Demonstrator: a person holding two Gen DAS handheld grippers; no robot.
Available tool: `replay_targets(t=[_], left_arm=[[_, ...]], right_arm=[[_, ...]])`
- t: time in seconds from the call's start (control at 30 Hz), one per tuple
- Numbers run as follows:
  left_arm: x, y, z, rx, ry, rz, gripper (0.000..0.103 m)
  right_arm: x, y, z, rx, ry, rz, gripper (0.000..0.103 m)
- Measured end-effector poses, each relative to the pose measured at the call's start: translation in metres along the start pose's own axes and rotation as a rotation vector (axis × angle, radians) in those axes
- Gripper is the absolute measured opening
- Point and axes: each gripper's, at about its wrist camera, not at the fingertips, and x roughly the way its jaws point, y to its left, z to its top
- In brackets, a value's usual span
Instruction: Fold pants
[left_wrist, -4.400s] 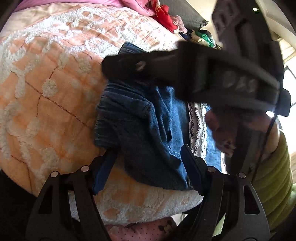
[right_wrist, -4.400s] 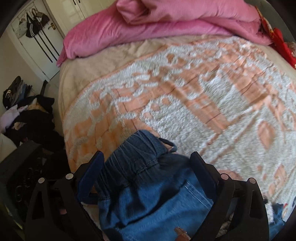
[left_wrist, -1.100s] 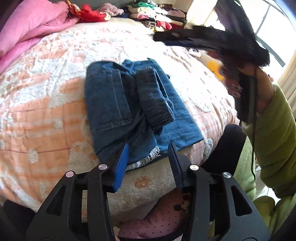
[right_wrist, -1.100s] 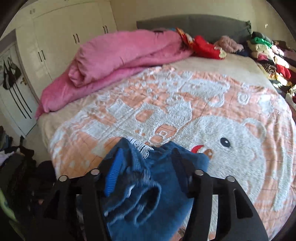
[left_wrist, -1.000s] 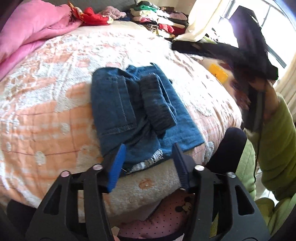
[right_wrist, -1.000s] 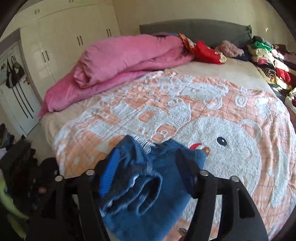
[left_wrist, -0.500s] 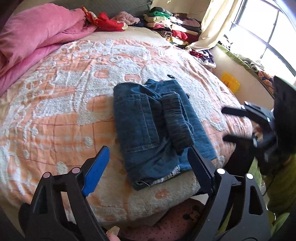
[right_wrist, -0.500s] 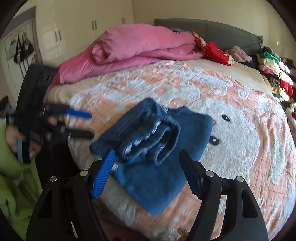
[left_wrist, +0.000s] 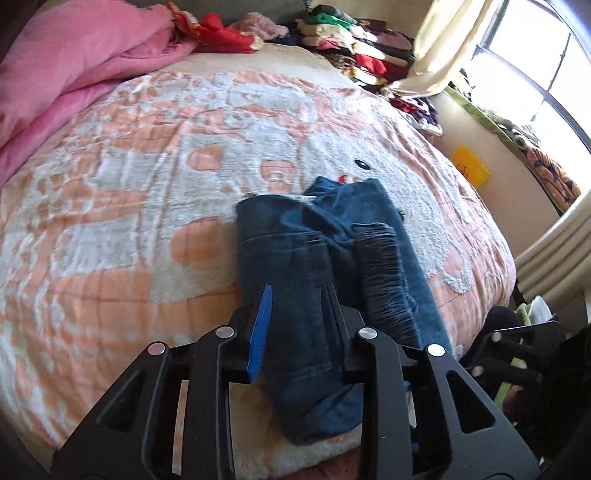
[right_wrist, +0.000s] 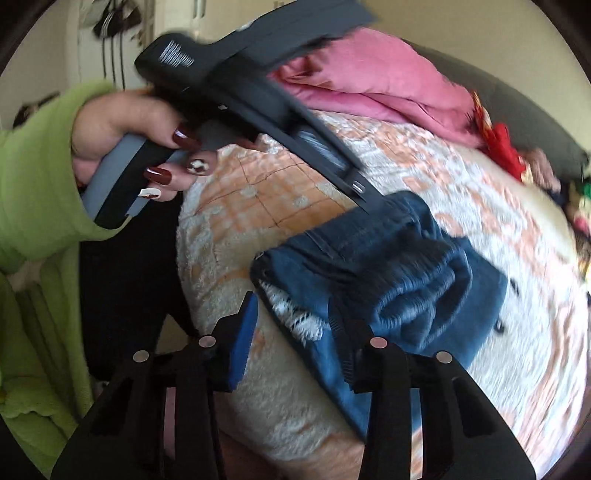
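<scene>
The blue denim pants (left_wrist: 332, 240) lie folded in a compact bundle on the bed near its front edge, with the gathered waistband on top. My left gripper (left_wrist: 295, 325) hangs over the bundle's left fold. Its jaws are narrow and closing, and denim shows through the gap without looking pinched. From the right wrist view, the left gripper (right_wrist: 360, 192) reaches the pants (right_wrist: 424, 266) from the left. My right gripper (right_wrist: 291, 332) is low at the near corner and its jaws are closing. The white lace hem (right_wrist: 295, 314) lies between them, and the blue pad is clear of the cloth.
An orange and white fleece blanket (left_wrist: 147, 184) covers the bed. A pink duvet (left_wrist: 74, 55) and a pile of clothes (left_wrist: 351, 40) sit at the far end. A hand (right_wrist: 122, 133) in a green sleeve (right_wrist: 33, 184) holds the left gripper. The bed edge drops off just below the pants.
Both grippers have come in from wide of the bed to the folded pants, and both sets of jaws have narrowed. The right one dropped lower and rolled. The pants have not moved.
</scene>
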Motion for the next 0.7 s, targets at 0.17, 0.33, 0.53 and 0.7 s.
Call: replay_targets(t=[0.17,0.33,0.53,0.7], left_arm=[[0.024,-0.005,0.003,0.013,0.043,0.001,0.02],[0.037,-0.003,0.002,0.01,0.061,0.011,0.02],[0.04,-0.002,0.0,0.008,0.05,0.003,0.022],[0.037,-0.005,-0.002,0.011,0.039,0.007,0.022]], right_arm=[[0.033,0.0,0.009,-0.092,0.058,-0.047,0.038],[0.047,-0.008,0.005,-0.051,0.09,0.071,0.007],[0.036,-0.001,-0.017,-0.034,0.123,0.103,0.005],[0.041,-0.012,-0.029,0.091,0.114,0.141,0.009]])
